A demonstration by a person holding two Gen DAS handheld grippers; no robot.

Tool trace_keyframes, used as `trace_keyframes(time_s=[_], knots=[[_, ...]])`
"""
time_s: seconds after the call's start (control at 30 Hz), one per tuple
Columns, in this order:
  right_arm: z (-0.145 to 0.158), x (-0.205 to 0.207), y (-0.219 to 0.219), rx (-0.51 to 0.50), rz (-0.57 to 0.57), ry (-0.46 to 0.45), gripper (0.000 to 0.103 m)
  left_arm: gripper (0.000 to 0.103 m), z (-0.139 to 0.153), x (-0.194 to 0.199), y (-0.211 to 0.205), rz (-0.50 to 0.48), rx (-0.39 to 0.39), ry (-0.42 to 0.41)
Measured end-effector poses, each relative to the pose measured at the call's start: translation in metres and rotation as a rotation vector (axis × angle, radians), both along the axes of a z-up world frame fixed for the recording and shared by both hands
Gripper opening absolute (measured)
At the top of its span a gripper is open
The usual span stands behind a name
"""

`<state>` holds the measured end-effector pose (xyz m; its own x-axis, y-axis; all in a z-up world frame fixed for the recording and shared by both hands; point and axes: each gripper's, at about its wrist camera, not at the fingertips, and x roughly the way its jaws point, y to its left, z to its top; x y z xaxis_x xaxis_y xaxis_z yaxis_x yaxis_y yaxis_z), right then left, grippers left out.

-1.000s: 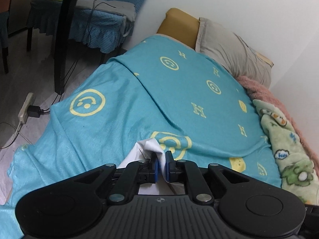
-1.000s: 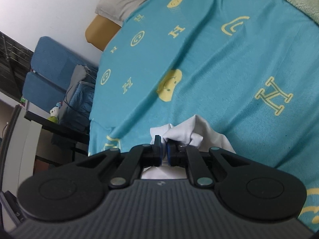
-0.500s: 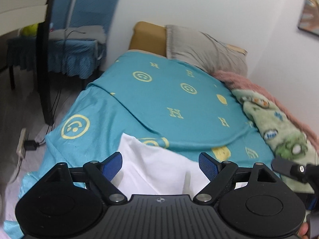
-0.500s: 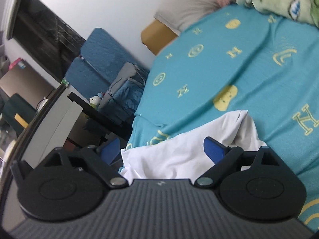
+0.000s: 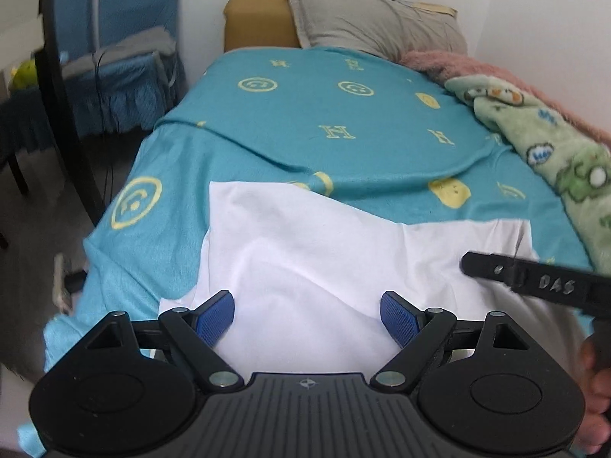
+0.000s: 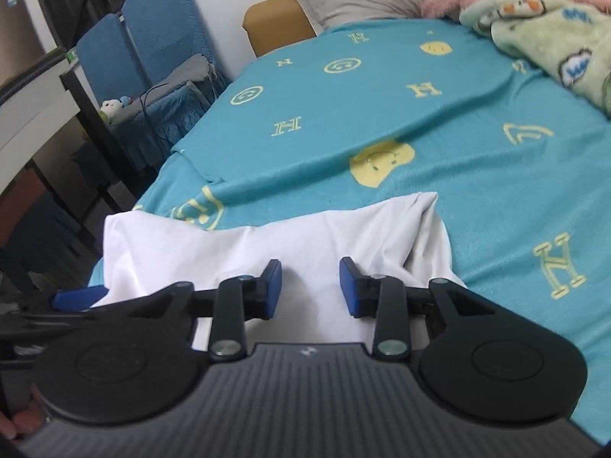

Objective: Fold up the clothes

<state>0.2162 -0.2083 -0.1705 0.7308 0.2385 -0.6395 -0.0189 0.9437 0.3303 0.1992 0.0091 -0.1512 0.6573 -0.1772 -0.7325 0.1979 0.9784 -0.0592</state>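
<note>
A: Item one, left claw (image 5: 307, 318). State?

B: Blue pads spread wide, nothing between them. A second ago they were pinched together on a bunch of white cloth; half a second ago already apart. It sits low over the near edge of the cloth.

A: Item two, right claw (image 6: 310, 286).

B: Same entry. Pads apart, empty, where a second ago they gripped a bunched corner. It has let go and hangs just above the cloth's near part.

A: Item three, the cloth (image 5: 305, 259).

B: White garment, lying on the blanket (image 5: 343, 122) at the near end of the bed, spread broad with a straight far edge. A second ago it was a small wad in front of each claw; now it is laid out. Soft ripples across the middle. In the right view its right corner (image 6: 424, 206) is doubled over. Which garment it is I cannot tell, as the near part is hidden under the claws.

A: Other stock?

B: Grey pillow (image 5: 374, 23) at the head, green fleece (image 5: 553, 145) along the right side, well apart from the cloth.

A: Meaning for the task?

B: Probably the spreading step is done and no fold made yet. Next likely calls for smoothing that turned corner, then regripping an edge.
</note>
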Motion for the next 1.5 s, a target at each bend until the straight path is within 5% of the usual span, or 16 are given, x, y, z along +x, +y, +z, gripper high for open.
trace_keyframes(time_s=[0.43,0.53,0.77,1.1,1.3,1.5], knots=[[0.043,-0.081,0.008,0.006,-0.001,0.012,0.038,0.085,0.044,-0.076,0.010,-0.009,-0.063,-0.086],[0.030,-0.086,0.009,-0.016,-0.001,0.049,0.038,0.085,0.034,-0.078,0.011,0.036,-0.022,-0.035],[0.007,-0.081,0.009,-0.009,0.005,0.117,0.035,0.085,0.021,-0.073,0.025,0.081,-0.073,0.083],[0.009,-0.081,0.010,-0.021,0.001,0.125,0.035,0.087,0.044,-0.101,0.059,0.119,-0.403,0.181],[0.010,-0.081,0.011,-0.026,-0.002,0.126,0.035,0.087,0.014,-0.097,0.069,0.164,-0.559,0.353],[0.010,-0.081,0.012,-0.027,-0.004,0.126,0.036,0.084,-0.020,-0.067,0.071,0.276,-0.640,0.416]])
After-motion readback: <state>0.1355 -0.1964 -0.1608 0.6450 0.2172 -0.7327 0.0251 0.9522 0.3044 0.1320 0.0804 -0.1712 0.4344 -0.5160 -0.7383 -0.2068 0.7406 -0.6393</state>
